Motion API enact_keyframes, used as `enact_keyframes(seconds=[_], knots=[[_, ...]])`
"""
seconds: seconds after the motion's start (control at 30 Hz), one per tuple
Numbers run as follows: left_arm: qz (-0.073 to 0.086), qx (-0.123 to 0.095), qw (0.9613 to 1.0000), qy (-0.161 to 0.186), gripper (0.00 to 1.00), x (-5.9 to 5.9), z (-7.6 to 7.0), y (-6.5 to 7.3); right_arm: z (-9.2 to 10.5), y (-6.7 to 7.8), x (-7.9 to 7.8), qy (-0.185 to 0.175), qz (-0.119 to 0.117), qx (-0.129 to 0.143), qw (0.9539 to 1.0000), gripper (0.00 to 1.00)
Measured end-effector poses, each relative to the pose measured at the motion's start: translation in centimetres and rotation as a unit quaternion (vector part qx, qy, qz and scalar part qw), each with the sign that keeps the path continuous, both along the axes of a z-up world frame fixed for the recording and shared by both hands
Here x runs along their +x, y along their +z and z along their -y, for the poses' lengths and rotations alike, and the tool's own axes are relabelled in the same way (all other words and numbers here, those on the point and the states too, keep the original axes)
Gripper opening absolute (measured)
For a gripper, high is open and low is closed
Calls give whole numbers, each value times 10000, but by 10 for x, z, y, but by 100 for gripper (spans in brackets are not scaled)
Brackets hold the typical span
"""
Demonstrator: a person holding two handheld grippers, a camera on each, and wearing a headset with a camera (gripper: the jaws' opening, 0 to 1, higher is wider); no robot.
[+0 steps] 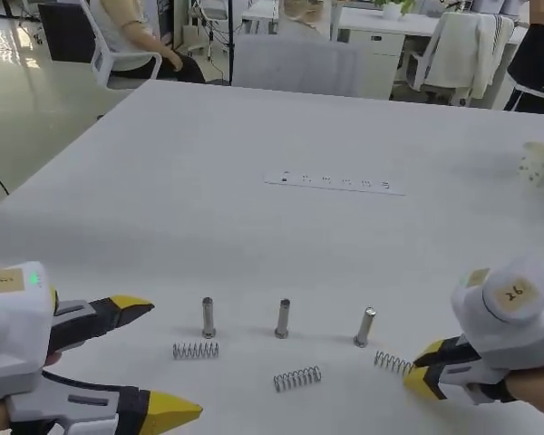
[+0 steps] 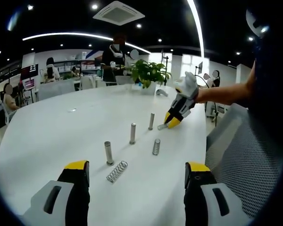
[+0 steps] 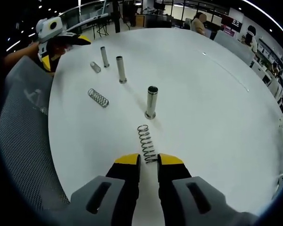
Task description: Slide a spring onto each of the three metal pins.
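Three upright metal pins stand in a row on the white table: left pin [image 1: 208, 318], middle pin [image 1: 283, 319], right pin [image 1: 365, 327]. None carries a spring. One spring [image 1: 196, 350] lies by the left pin and another [image 1: 297, 378] lies in front of the middle pin. A third spring [image 3: 146, 140] lies before the right pin [image 3: 151, 101]. My right gripper [image 3: 149, 160] is shut on its near end, also seen low at the table's right [image 1: 423, 370]. My left gripper [image 2: 137, 169] hovers open at the left [image 1: 163, 360], short of the nearest spring [image 2: 117, 171].
A paper cup [image 1: 537, 161] stands at the far right and a flush socket strip [image 1: 334, 182] sits mid-table. A grey mesh chair [image 3: 23, 117] is at the near edge. A potted plant [image 2: 148, 73], people and office chairs are beyond the table.
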State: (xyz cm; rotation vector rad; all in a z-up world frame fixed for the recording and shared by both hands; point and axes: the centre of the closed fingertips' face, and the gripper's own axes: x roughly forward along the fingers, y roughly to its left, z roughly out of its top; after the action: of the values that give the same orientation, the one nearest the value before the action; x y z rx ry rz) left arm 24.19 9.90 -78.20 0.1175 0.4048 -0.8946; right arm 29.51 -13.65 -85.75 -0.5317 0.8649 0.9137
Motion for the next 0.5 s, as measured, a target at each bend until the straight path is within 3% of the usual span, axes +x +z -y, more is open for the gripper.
enact_keyframes(seconds=[0.5], knots=[[10,-13,10000,-7,79,0,1,0,-1,1,-2,77,-18,-31,10000,8]])
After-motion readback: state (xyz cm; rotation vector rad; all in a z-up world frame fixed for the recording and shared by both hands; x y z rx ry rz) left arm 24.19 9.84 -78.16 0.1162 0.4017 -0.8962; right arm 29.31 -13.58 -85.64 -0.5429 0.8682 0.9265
